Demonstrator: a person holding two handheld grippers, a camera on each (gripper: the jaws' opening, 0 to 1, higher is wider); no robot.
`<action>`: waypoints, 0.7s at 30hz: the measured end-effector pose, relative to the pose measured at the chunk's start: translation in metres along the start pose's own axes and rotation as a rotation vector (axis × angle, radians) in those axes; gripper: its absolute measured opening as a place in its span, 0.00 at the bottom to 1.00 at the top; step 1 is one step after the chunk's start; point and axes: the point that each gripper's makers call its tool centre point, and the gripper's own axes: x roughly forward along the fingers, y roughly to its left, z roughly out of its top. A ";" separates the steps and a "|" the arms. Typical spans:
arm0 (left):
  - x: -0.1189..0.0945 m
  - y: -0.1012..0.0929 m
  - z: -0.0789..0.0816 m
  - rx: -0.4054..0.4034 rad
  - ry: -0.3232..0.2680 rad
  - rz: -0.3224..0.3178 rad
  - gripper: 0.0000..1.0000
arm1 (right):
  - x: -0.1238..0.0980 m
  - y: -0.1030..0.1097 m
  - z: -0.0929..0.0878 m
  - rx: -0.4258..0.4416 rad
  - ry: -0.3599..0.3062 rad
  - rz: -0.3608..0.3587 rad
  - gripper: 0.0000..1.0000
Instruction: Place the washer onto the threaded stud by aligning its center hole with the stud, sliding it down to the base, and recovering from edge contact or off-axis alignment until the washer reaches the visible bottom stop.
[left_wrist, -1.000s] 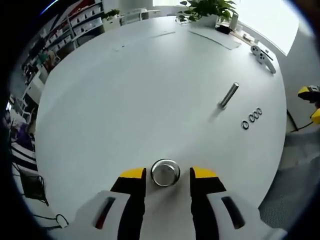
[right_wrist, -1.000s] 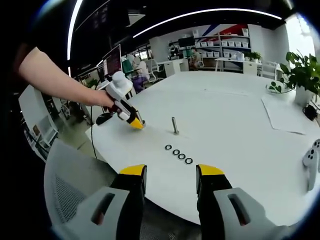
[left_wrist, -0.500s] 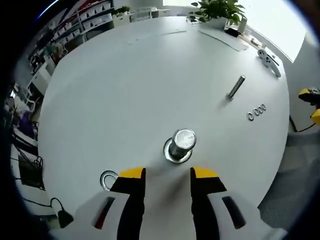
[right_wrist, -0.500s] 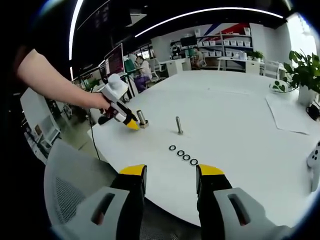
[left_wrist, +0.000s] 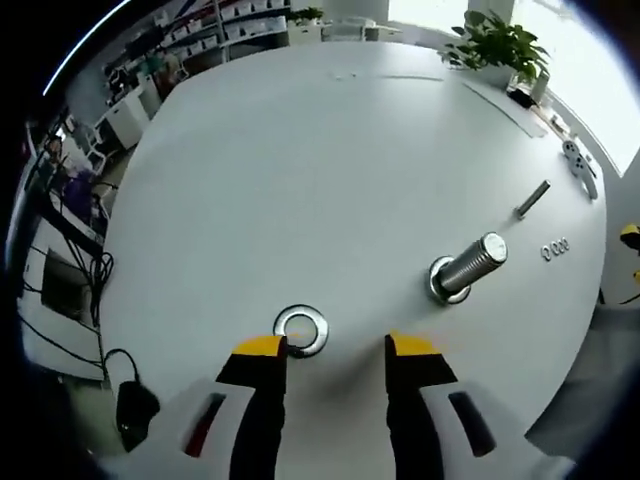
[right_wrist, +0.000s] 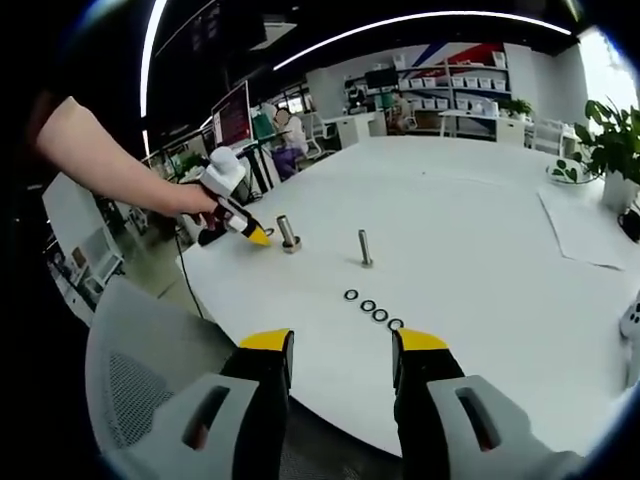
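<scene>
While flat, washer (left_wrist: 301, 331) lies loose.

Both grippers open, left one low at the table's near edge

The left gripper (left_wrist: 335, 348) points down at the table with its jaws apart and nothing between them. In the right gripper view a bare forearm (right_wrist: 105, 165) reaches in to hold it. The right gripper (right_wrist: 340, 342) hovers off the table's edge, jaws apart and empty.

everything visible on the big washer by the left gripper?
The washer is a shiny metal ring with a round center hole, lying flat on the white table. It sits just ahead of the left gripper, close by one yellow-tipped jaw; contact is unclear. It is apart from the stud, not threaded on.
</scene>
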 end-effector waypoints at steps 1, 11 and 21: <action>0.001 0.004 0.000 -0.008 0.000 0.005 0.39 | 0.000 -0.001 0.000 0.001 0.001 -0.002 0.42; 0.009 0.020 0.008 -0.030 0.011 0.017 0.37 | -0.002 -0.009 -0.001 0.005 0.007 -0.020 0.42; 0.008 0.017 0.006 0.026 0.051 -0.004 0.28 | -0.002 -0.009 -0.004 0.014 0.007 -0.028 0.42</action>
